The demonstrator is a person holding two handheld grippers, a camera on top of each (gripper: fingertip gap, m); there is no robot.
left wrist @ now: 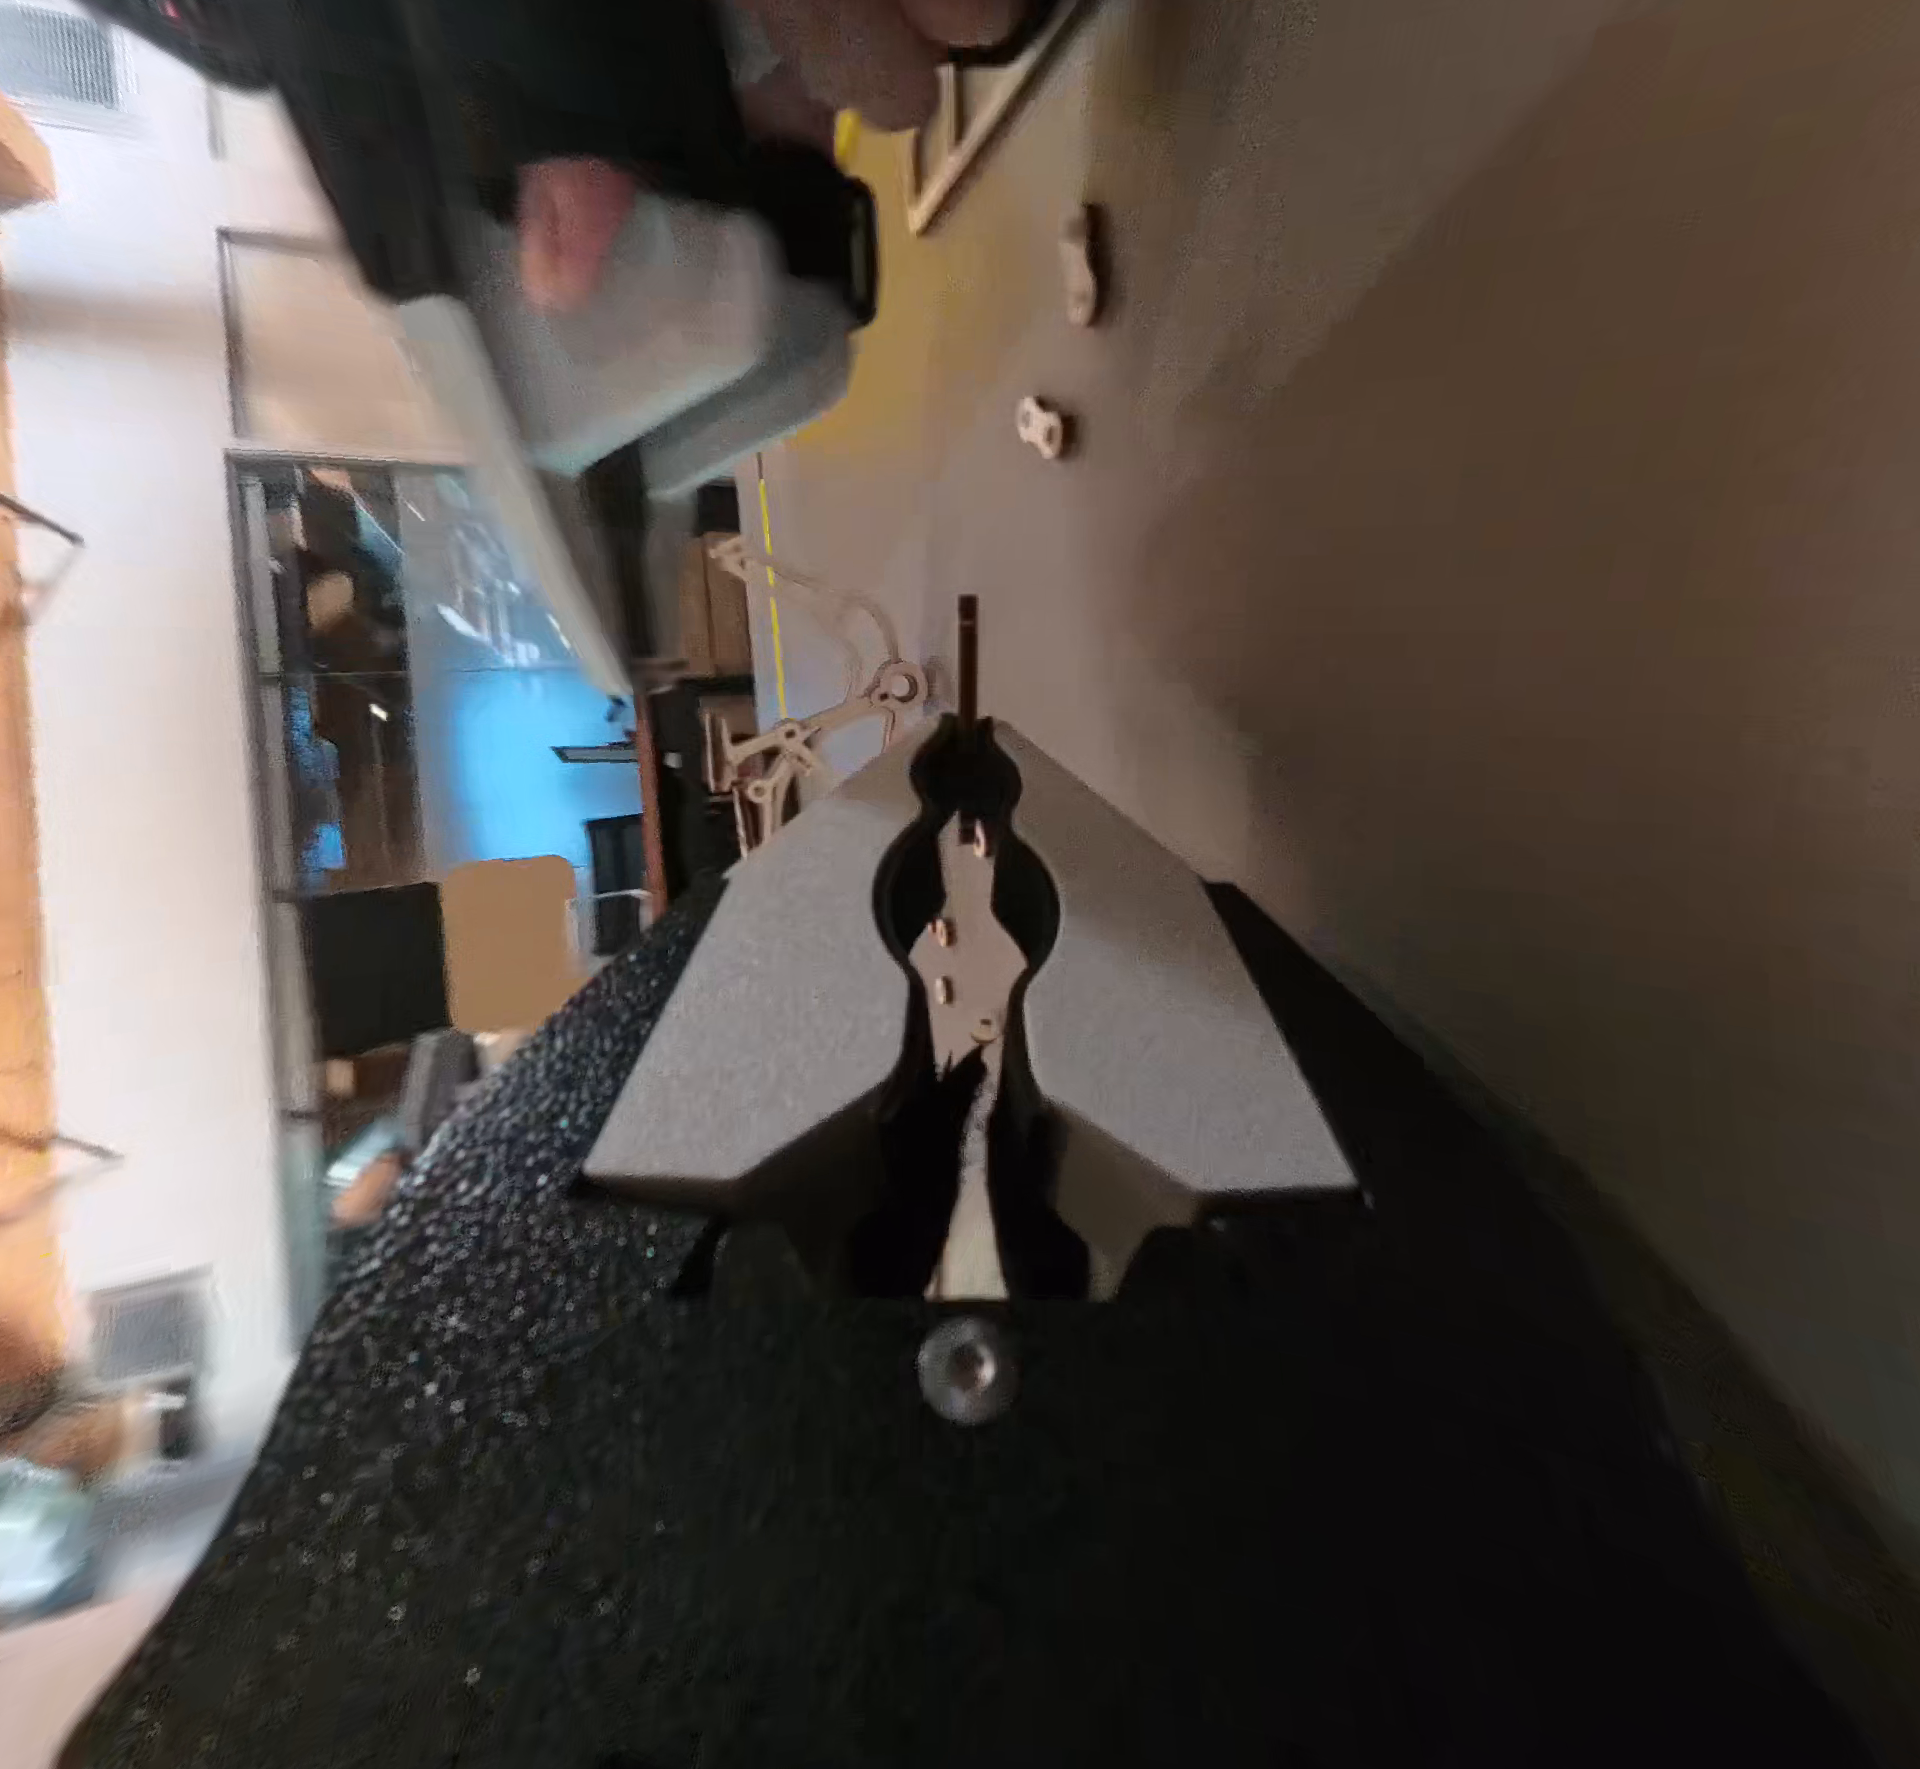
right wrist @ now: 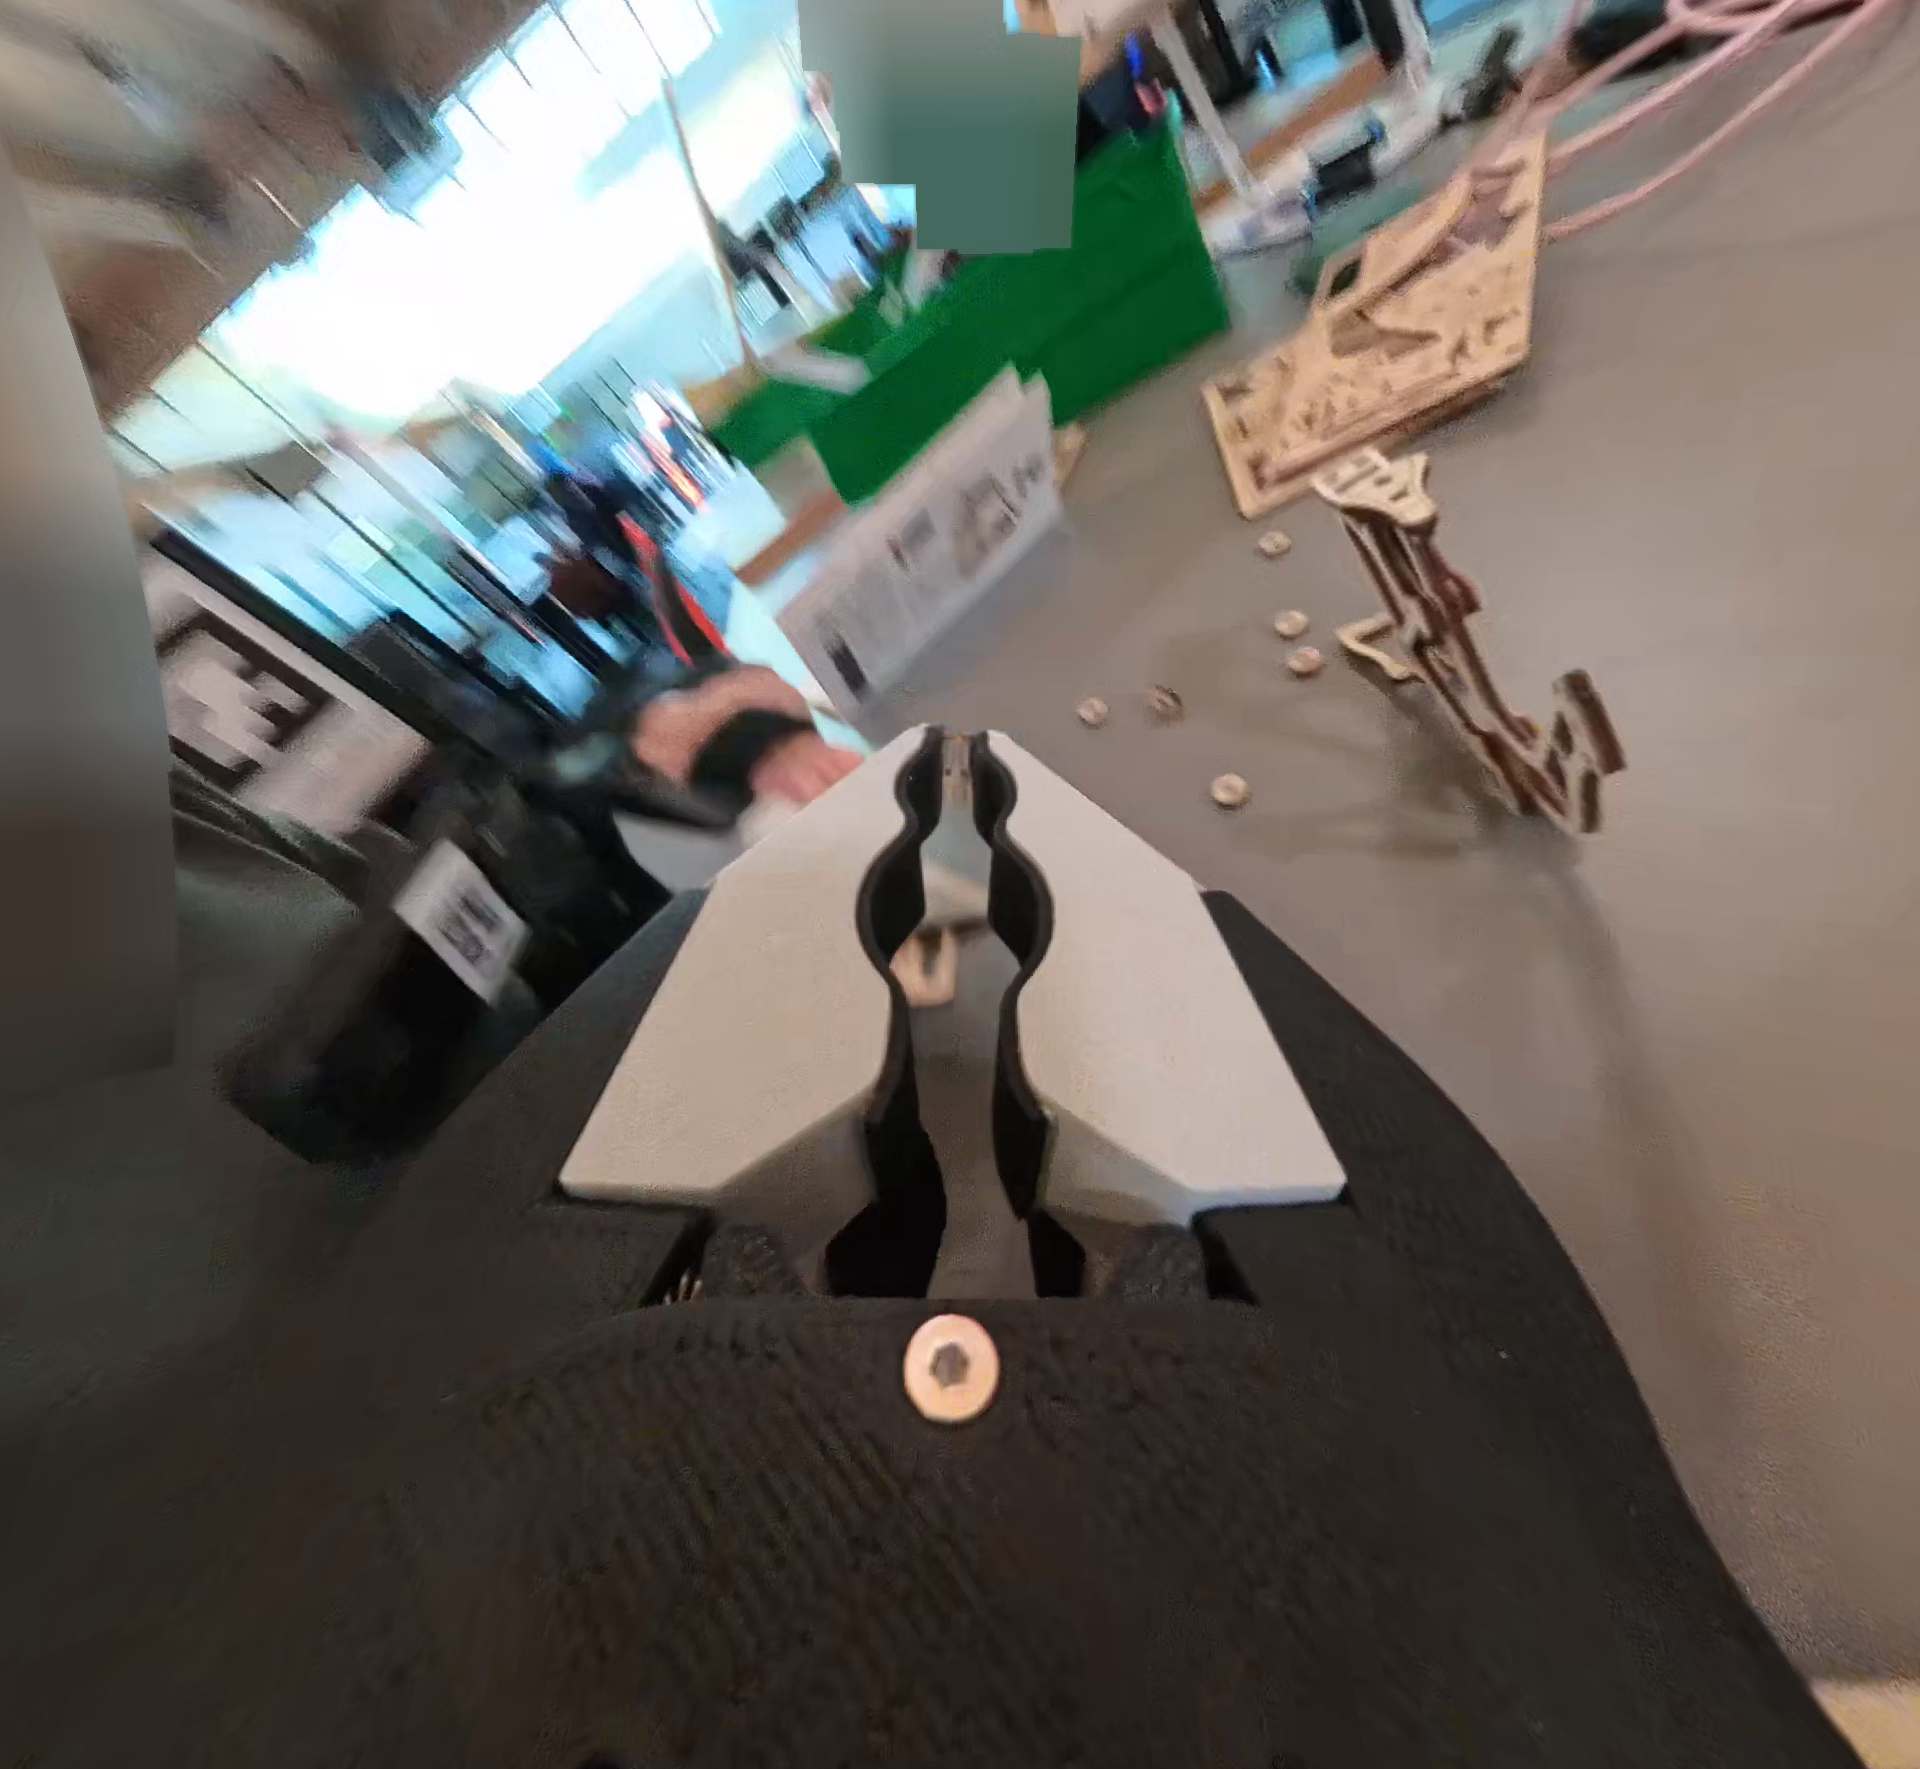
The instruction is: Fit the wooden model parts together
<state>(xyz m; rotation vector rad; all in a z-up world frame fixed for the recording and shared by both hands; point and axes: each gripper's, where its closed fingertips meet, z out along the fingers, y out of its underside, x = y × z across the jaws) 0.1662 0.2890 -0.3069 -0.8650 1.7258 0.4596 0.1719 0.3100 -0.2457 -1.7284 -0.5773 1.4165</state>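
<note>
Taking the right wrist view from its left side across: the left gripper (right wrist: pixel 582 846) shows only as a blurred dark shape with a hand on it, low beside the table (right wrist: pixel 1714 888). Next come a leaflet (right wrist: pixel 925 535) standing on edge, then a scatter of small wooden washers (right wrist: pixel 1228 790), then a part-built model (right wrist: pixel 1455 670) propped on the table, and behind it a stack of cut sheets (right wrist: pixel 1382 369) with many pieces apparently still in them. So the job looks well short of done: one sub-assembly is together, while loose washers and whole sheets remain to be fitted.

The right gripper (right wrist: pixel 957 745) has its jaws nearly together, tips pinching what looks like a small pale piece (too blurred to name), so I judge it closed on that.

In the left wrist view, which is rolled so that the table (left wrist: pixel 1558 576) runs down the right side, the right gripper (left wrist: pixel 665 265) is a blur at upper left, a second model piece (left wrist: pixel 831 732) stands mid-frame, and two small links (left wrist: pixel 1044 426) lie further along. The left gripper (left wrist: pixel 967 727) is clamped on a thin dark rod (left wrist: pixel 968 659) that sticks out past its tips; more small washers (left wrist: pixel 943 987) show through the gap behind.
</note>
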